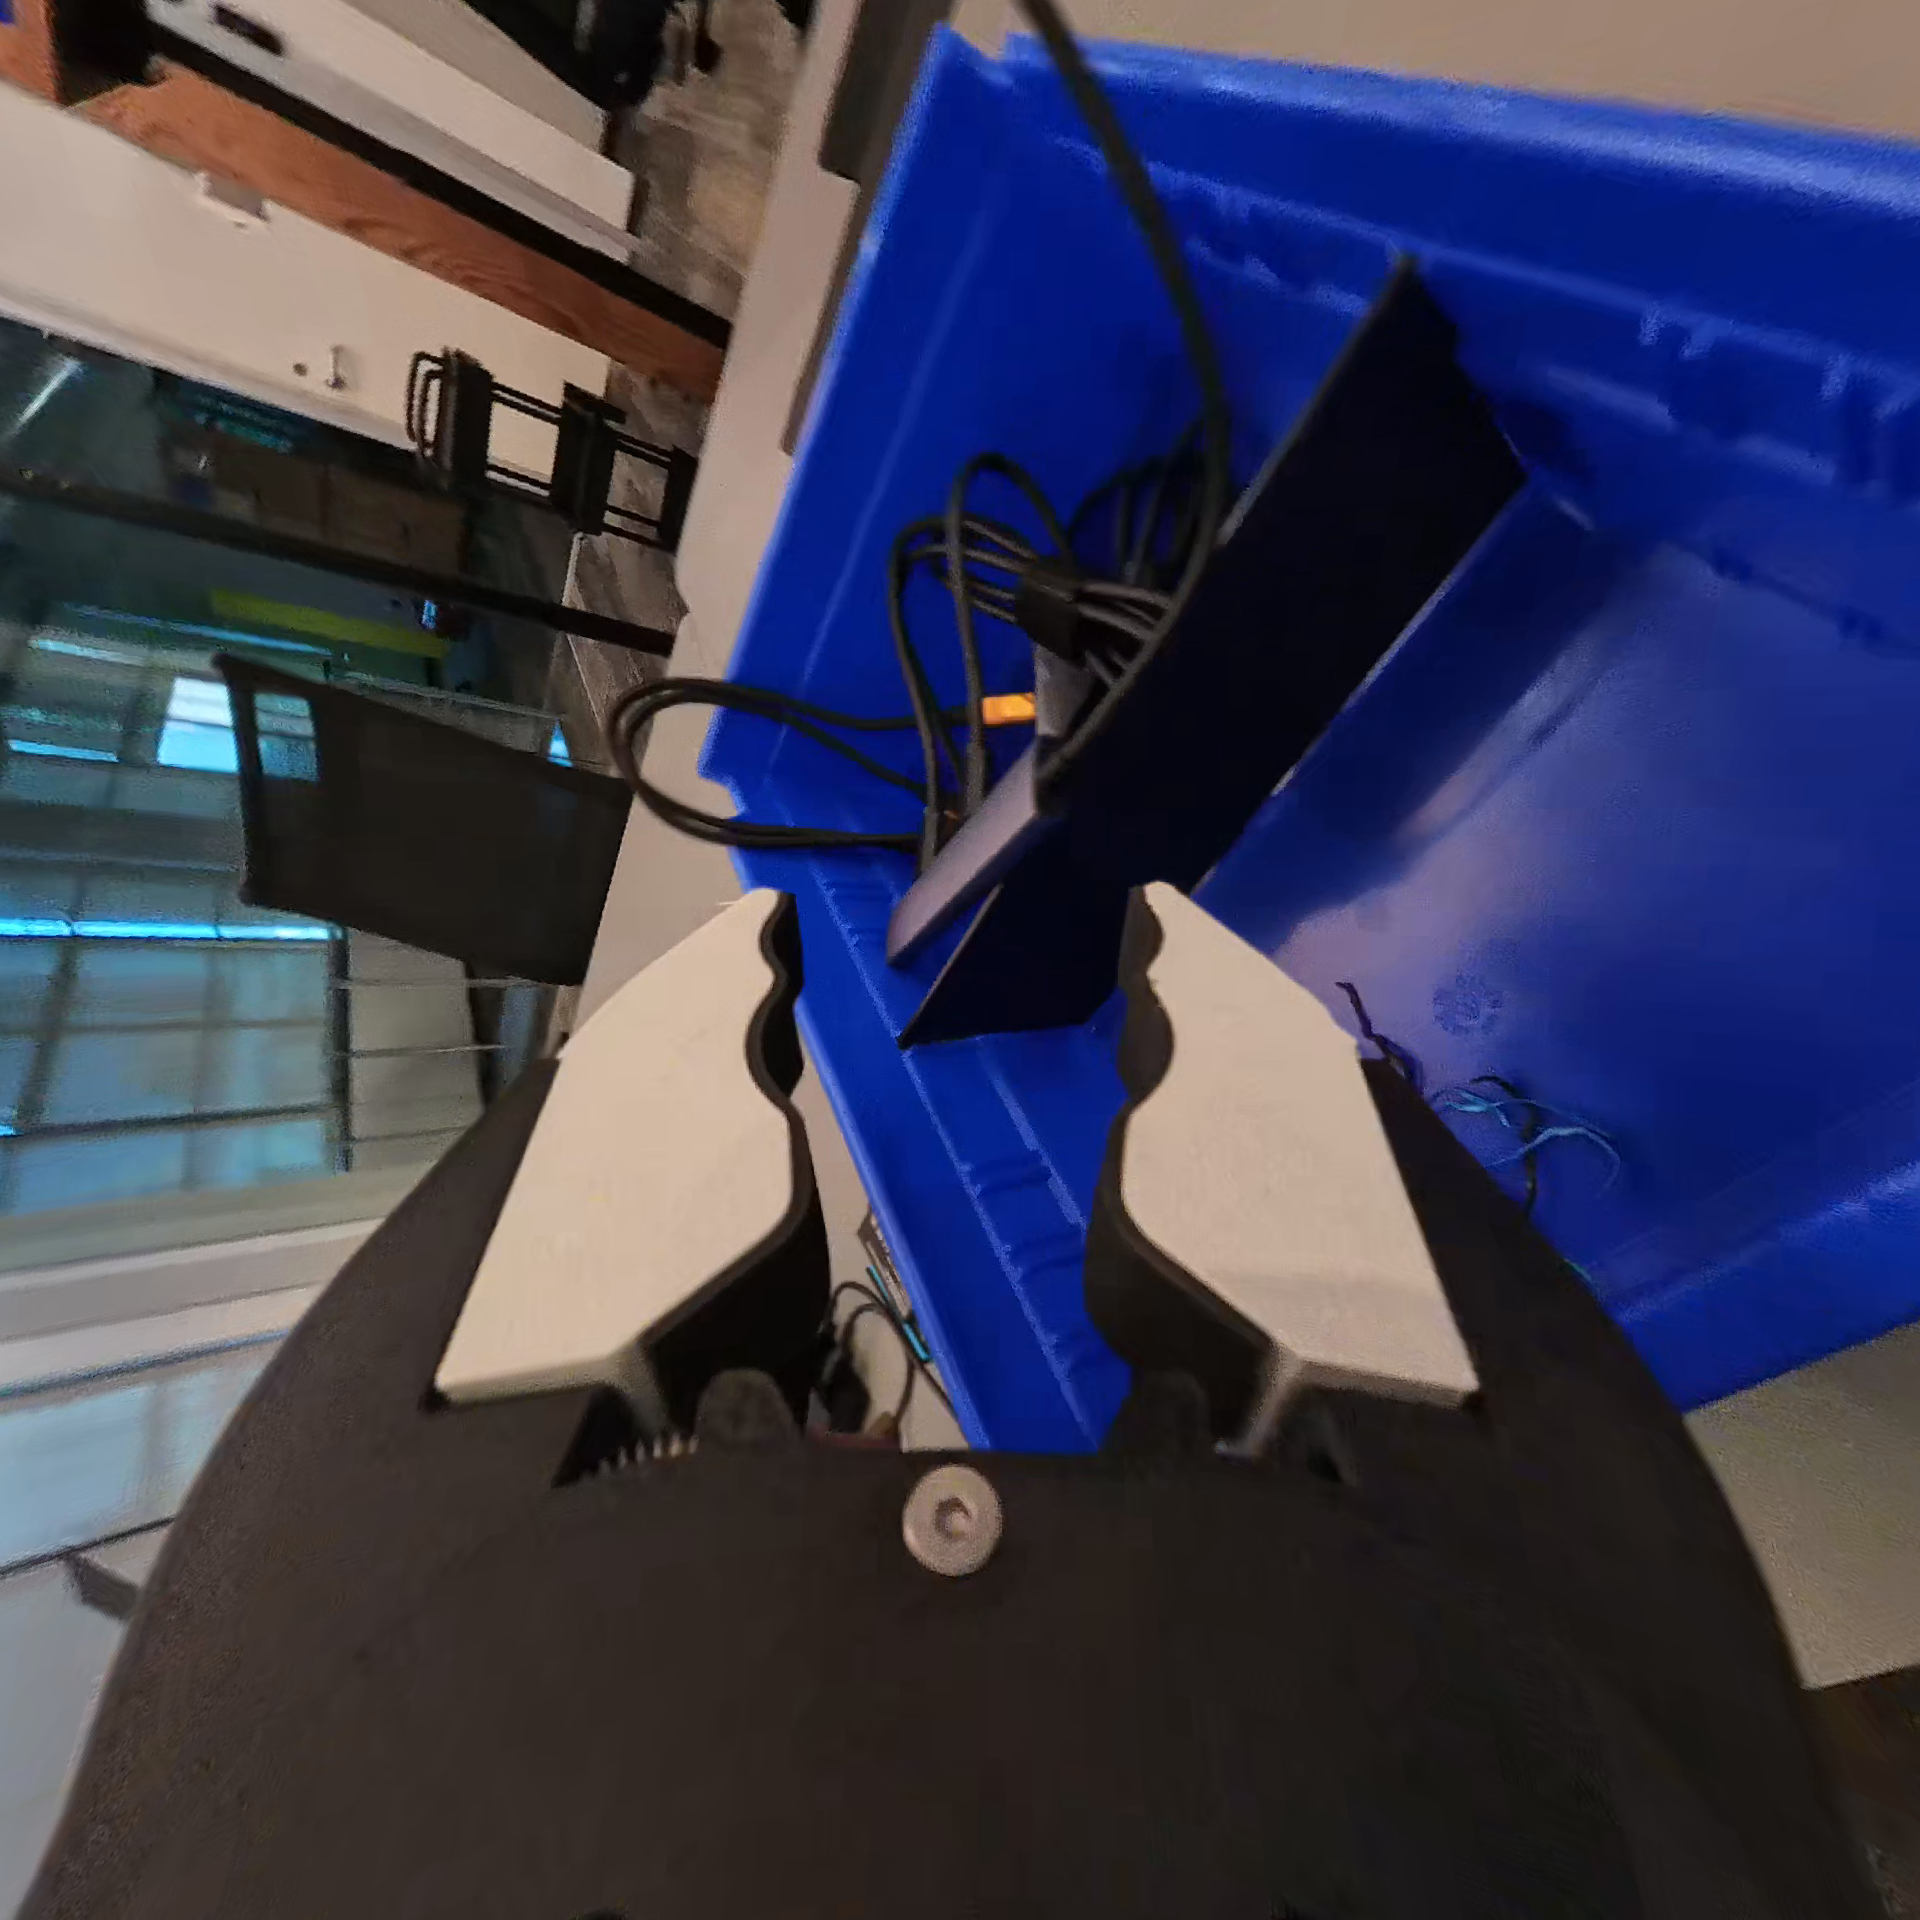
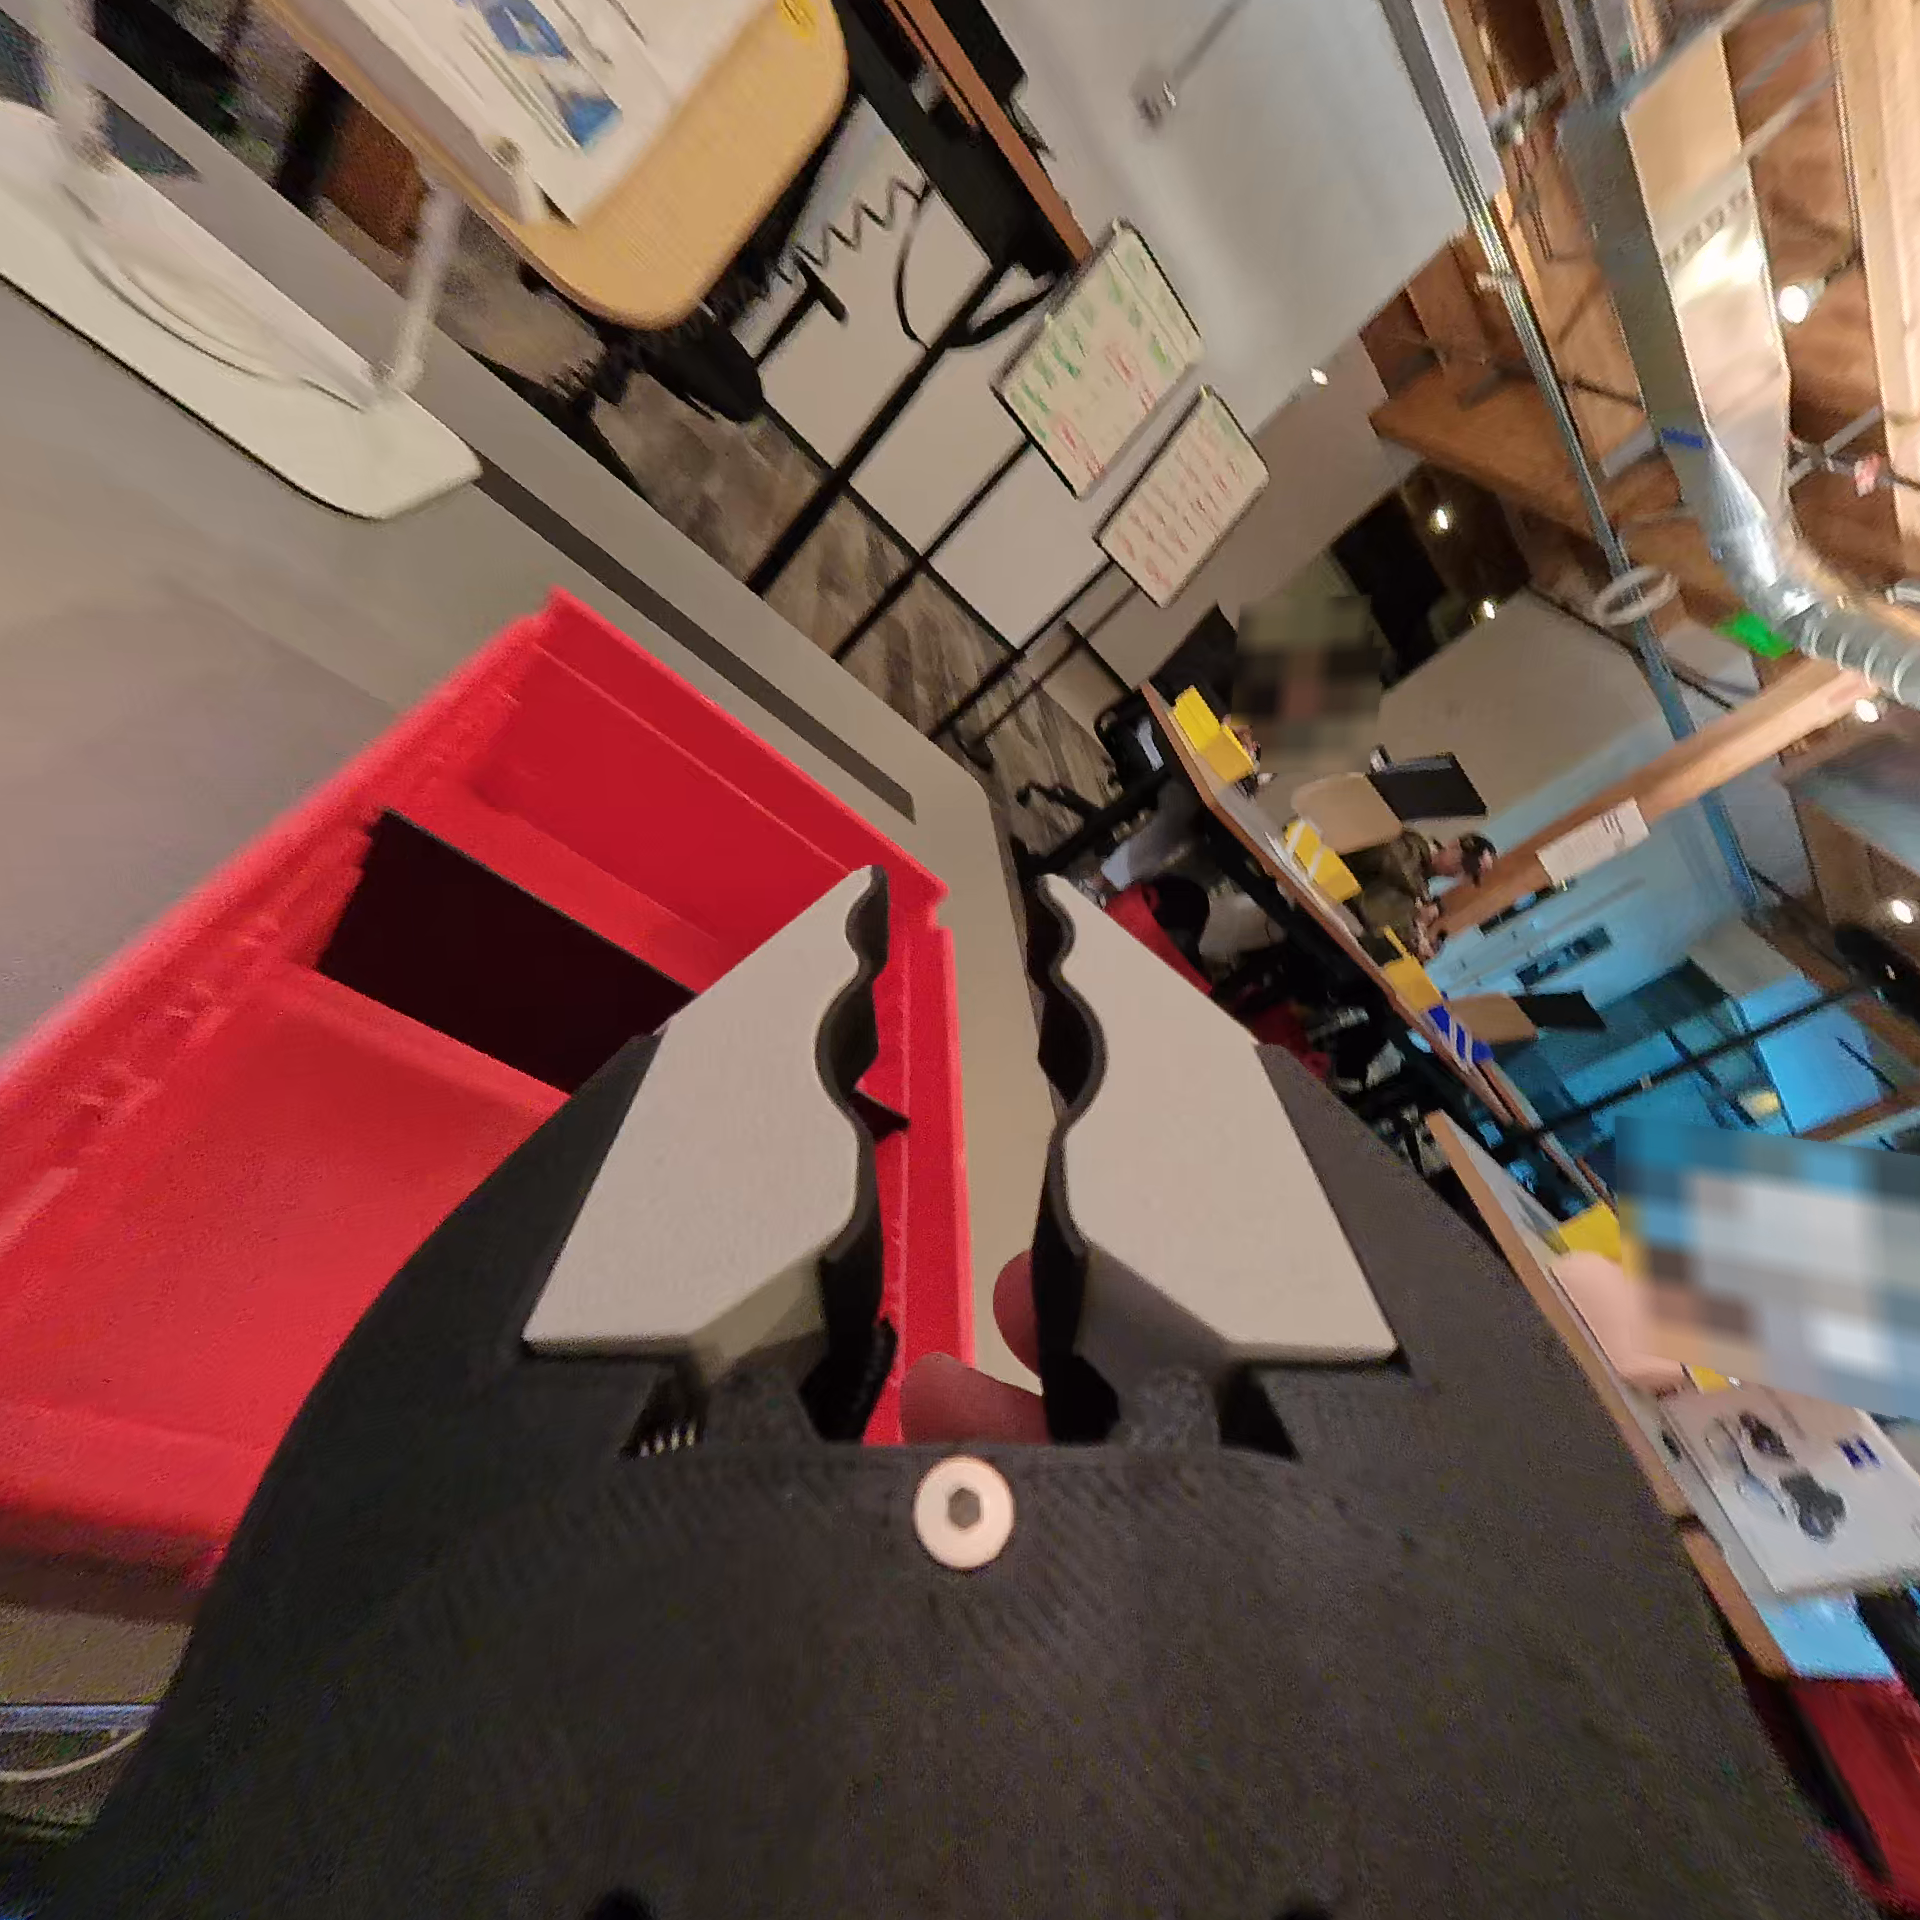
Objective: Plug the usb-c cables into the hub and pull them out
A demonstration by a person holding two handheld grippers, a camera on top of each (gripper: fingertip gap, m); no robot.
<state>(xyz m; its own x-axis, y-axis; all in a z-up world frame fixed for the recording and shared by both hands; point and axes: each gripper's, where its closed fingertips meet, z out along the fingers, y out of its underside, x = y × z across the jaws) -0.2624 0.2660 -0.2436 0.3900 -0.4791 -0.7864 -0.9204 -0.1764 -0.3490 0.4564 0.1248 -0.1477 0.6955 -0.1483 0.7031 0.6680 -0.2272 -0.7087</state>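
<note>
In the left wrist view a flat grey hub [image 1: 971,857] lies in a blue bin [image 1: 1662,727], against a dark divider [image 1: 1278,644]. A bundle of black cables [image 1: 997,582] sits behind the hub, and one loop hangs over the bin's rim. My left gripper [image 1: 961,925] is open and empty, just short of the hub and over the bin's near wall. In the right wrist view my right gripper [image 2: 961,904] is open and empty, over the right rim of a red bin [image 2: 520,935]. No hub or cable shows in that view.
The red bin holds a dark divider [image 2: 488,956]. Both bins stand on a pale table [image 2: 208,644]. A white stand base [image 2: 260,343] sits on the table beyond the red bin. Loose blue threads [image 1: 1507,1112] lie in the blue bin's other compartment. Workbenches with people stand far right. The left gripper's tips are roughly 75 cm from the right gripper's.
</note>
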